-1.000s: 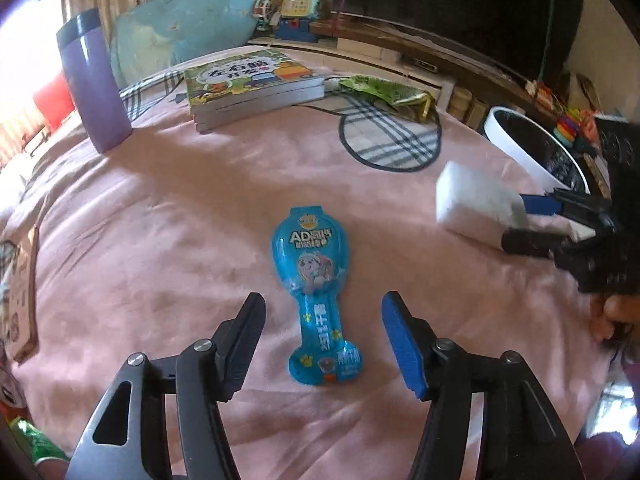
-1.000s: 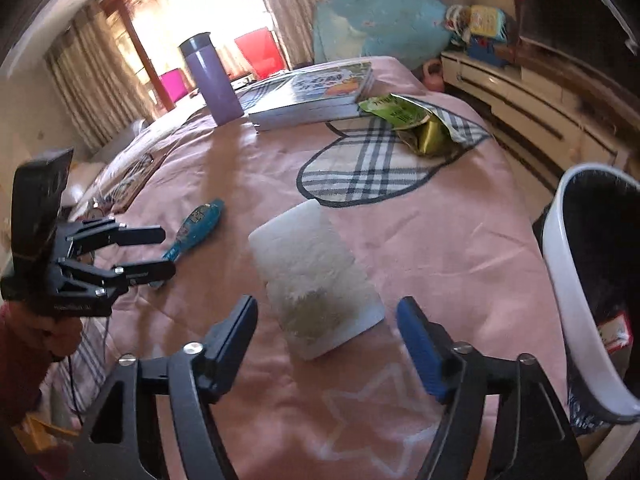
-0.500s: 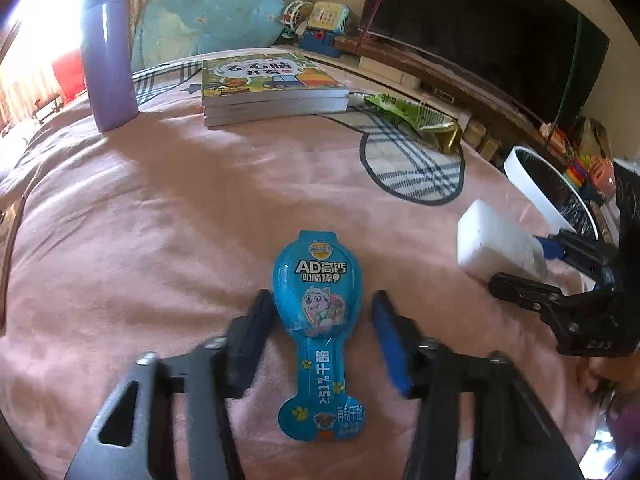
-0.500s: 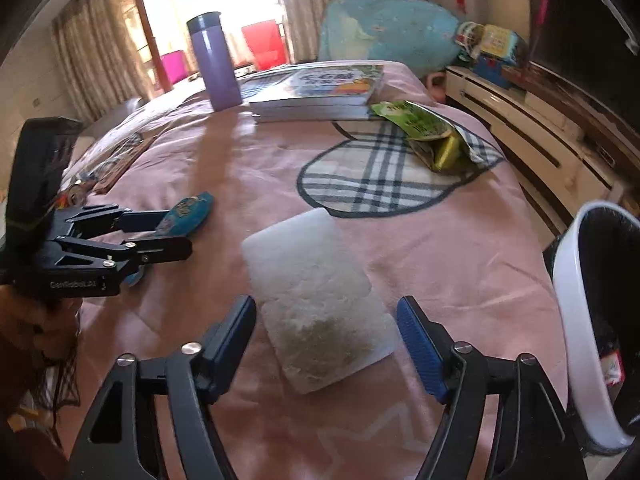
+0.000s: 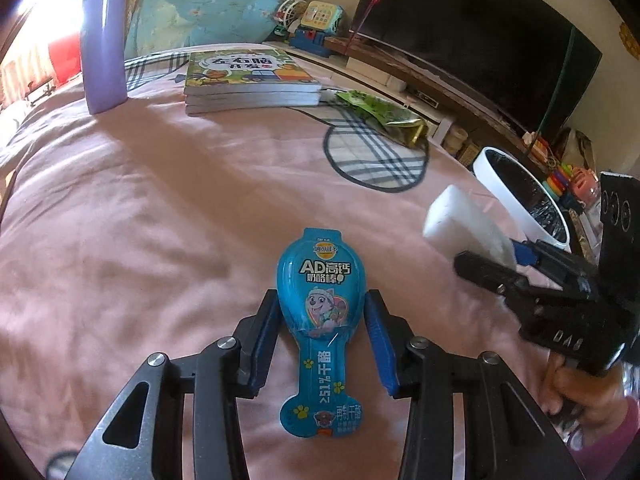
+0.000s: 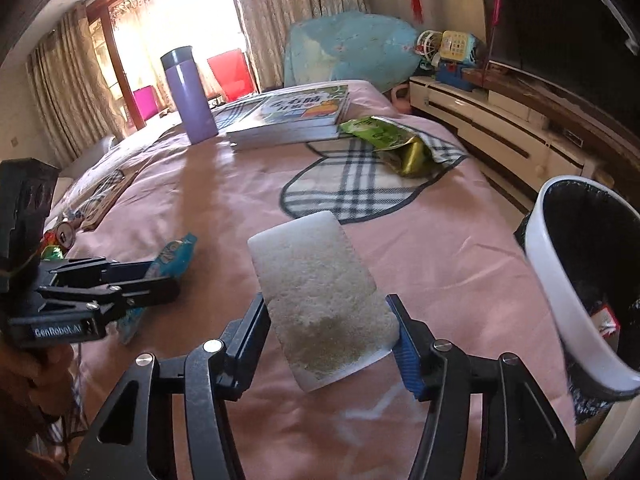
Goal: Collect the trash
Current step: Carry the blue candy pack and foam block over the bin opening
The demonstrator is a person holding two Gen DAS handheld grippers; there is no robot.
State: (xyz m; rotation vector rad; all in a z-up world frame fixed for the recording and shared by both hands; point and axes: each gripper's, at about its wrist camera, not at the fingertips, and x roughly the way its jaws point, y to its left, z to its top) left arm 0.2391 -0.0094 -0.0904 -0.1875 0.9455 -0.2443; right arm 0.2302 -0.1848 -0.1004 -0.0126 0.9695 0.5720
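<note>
On the pink bedspread, the left claw has just closed on a blue spoon-shaped snack wrapper reading "AD" and ">51%", pinched between its fingers. The right claw, marked "DAS", has just been closing and squeezes a white, dirt-stained sponge jutting forward between its fingers.

Glossy blue plastic wrapper; rough white foam block; matt pink cloth bedspread; glossy paper books.
</note>
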